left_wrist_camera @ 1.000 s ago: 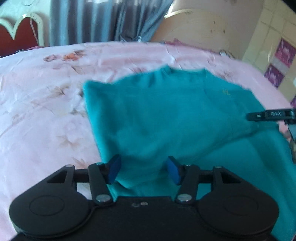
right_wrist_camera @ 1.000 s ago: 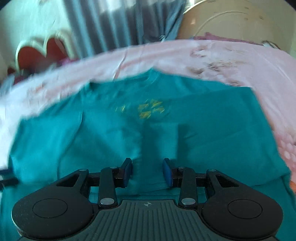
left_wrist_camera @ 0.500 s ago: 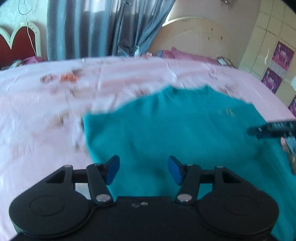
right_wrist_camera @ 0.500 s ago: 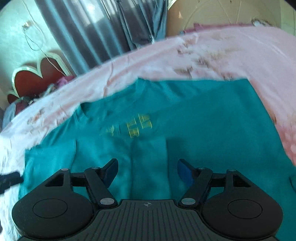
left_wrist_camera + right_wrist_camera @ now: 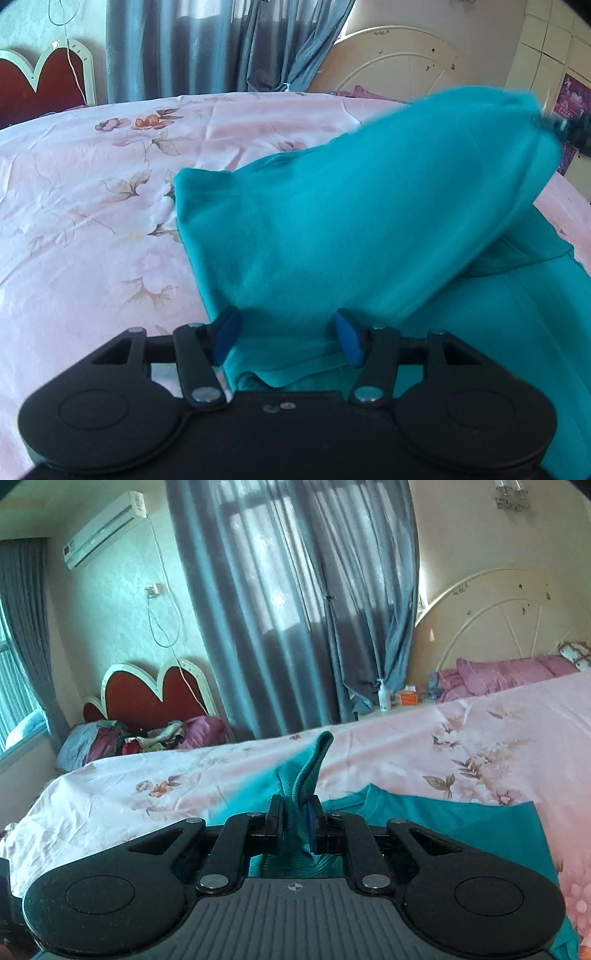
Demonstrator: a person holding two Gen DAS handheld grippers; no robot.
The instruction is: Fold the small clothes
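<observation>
Your right hand-held gripper [image 5: 295, 821] has just been closing and now pinches a ribbed edge of the teal garment [image 5: 332, 229] between its pads; the cloth rises in a tall peak from that grip, seen at the far right of the left wrist view, while the rest of it lies on the bed [image 5: 92, 206] with its pink flowered sheet. Your left hand-held gripper [image 5: 286, 334] stands released, jaws about half apart, over the near hem; cloth lies between its blue pads [image 5: 225, 332], but they do not press on it.

As for progress, you are at the start; the garment is mostly spread flat, no crease is set, and only one side is lifted, which looks like the first fold being begun. Left to do, as far as I can judge: carry that lifted side across, lay it down, smooth it, then fold the other side and the length.
</observation>
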